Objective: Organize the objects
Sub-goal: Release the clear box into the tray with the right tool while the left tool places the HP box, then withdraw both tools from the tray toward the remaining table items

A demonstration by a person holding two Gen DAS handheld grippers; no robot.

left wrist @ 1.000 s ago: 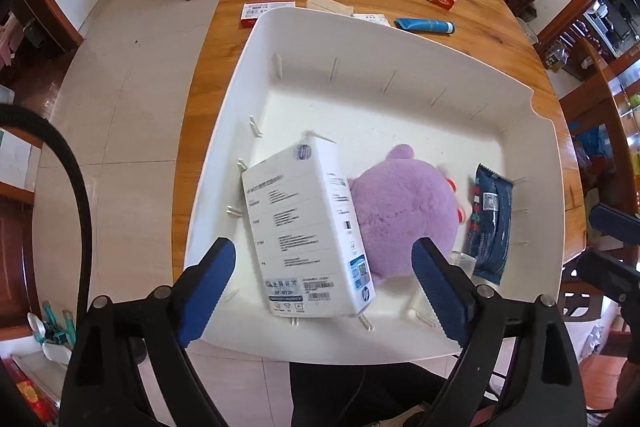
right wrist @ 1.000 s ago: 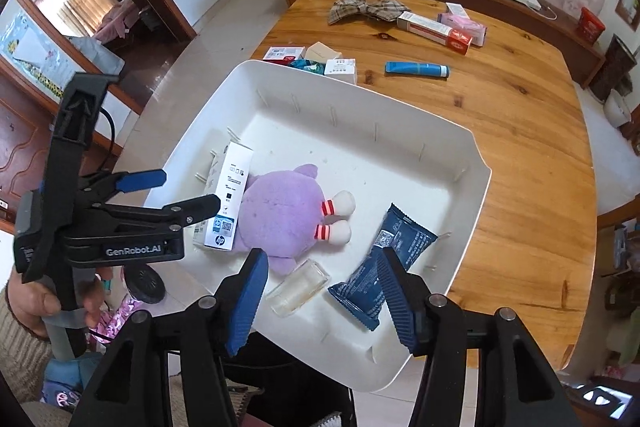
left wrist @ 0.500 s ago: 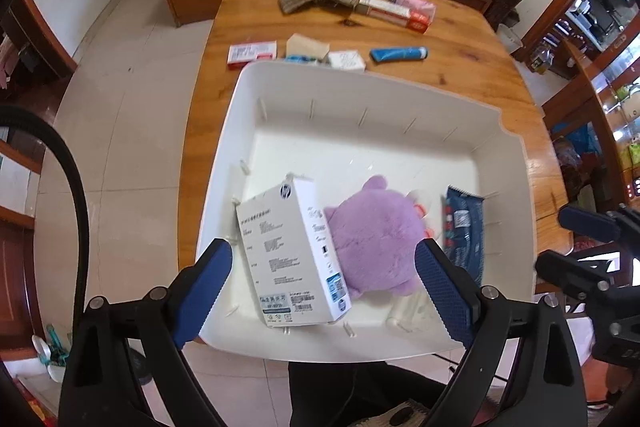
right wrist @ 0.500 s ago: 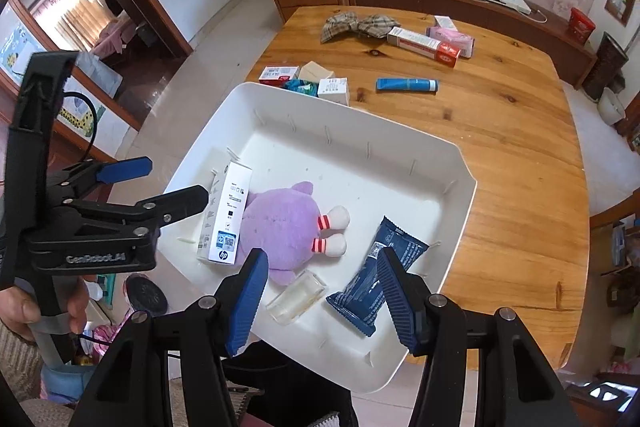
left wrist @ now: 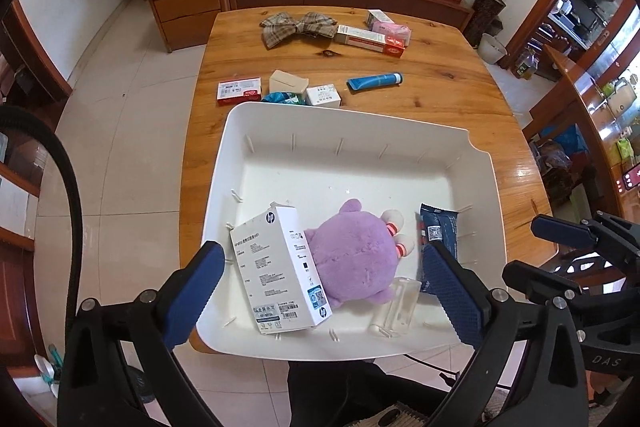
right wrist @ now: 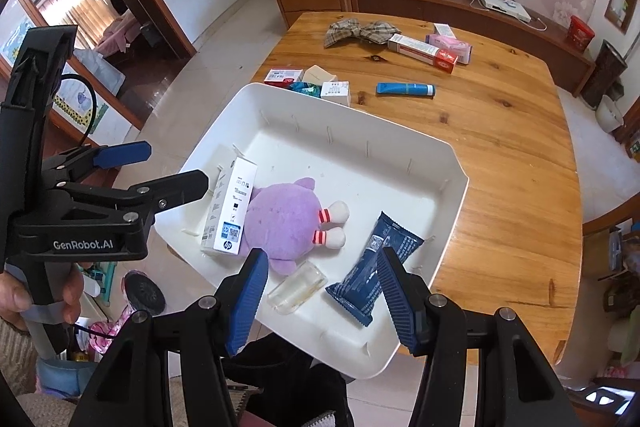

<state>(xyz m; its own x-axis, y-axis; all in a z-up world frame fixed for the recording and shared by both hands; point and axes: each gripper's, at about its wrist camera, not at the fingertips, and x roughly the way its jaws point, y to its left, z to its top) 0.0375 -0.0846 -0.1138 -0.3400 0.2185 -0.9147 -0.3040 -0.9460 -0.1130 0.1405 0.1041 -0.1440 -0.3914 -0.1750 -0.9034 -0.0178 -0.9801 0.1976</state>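
Left wrist view: the left gripper and right gripper both hang spread and empty above the white plastic bin, which overhangs the wooden table. Pressing its near rim could tip out the purple plush toy.

We see the far half of the white bin floor bare, open to a reach from above. Its near half is crowded: a white box leaning on a purple plush toy, a clear bottle and a dark blue packet side by side. Small boxes crowd the bin's far rim; a blue tube lies on the wooden table beyond.
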